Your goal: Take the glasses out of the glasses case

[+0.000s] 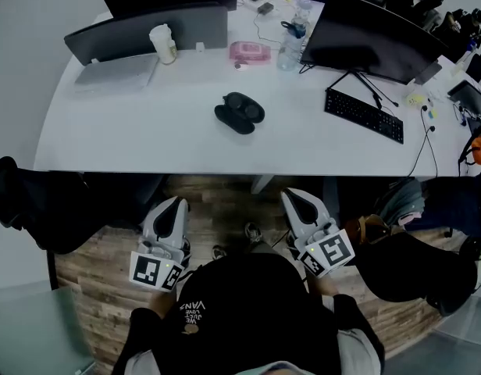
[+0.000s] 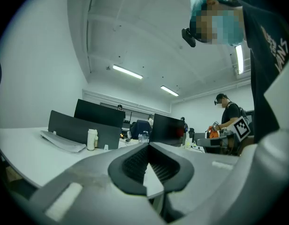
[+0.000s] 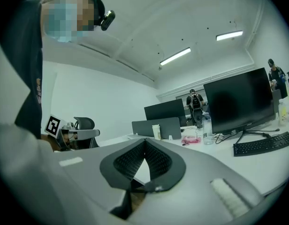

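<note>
A black glasses case (image 1: pixel 239 112) lies open on the white table (image 1: pixel 147 131), near its middle. I cannot tell from here whether glasses are inside. Both grippers hang below the table's front edge, close to the person's body and well short of the case. My left gripper (image 1: pixel 172 204) is shut with nothing in it; its fingertips meet in the left gripper view (image 2: pixel 148 146). My right gripper (image 1: pixel 297 198) is likewise shut and empty, and its tips touch in the right gripper view (image 3: pixel 144 141). Neither gripper view shows the case.
Behind the case stand a white cup (image 1: pixel 163 44), a pink pack (image 1: pixel 250 51) and a water bottle (image 1: pixel 290 49). A dark monitor (image 1: pixel 373 36) and a keyboard (image 1: pixel 364 114) fill the right side, a laptop (image 1: pixel 115 73) the left. Black chairs (image 1: pixel 416 266) flank the person.
</note>
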`<state>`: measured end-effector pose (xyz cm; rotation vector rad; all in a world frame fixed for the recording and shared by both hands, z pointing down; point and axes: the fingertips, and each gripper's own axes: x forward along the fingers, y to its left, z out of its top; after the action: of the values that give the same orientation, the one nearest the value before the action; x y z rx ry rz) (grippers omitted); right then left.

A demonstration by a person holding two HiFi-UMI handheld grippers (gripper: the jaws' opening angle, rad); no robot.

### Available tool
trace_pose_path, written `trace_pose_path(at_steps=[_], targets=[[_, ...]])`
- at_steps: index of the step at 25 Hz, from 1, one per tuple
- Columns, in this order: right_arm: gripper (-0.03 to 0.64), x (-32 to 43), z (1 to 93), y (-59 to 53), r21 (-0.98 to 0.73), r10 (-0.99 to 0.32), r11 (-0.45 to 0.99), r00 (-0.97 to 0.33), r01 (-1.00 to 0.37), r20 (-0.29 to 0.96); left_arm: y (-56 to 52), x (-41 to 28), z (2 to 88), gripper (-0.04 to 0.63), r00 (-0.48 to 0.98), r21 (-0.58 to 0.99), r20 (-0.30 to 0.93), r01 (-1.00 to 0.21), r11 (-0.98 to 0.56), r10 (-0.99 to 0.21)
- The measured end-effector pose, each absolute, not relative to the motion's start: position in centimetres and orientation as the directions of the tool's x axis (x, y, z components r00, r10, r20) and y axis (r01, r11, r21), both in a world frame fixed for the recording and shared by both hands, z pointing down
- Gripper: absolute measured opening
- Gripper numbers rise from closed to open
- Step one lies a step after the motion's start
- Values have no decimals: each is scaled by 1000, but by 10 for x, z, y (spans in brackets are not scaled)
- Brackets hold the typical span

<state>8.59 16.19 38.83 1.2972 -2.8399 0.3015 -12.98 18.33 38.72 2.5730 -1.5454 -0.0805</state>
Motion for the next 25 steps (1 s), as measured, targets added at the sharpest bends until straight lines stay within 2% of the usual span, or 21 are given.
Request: trace_pose_path(at_steps=[25], targets=[[2,121,404,78,-218,-648,726,-755,-652,98,132,-90,399,2,339,138,37,-933,-331,-940]])
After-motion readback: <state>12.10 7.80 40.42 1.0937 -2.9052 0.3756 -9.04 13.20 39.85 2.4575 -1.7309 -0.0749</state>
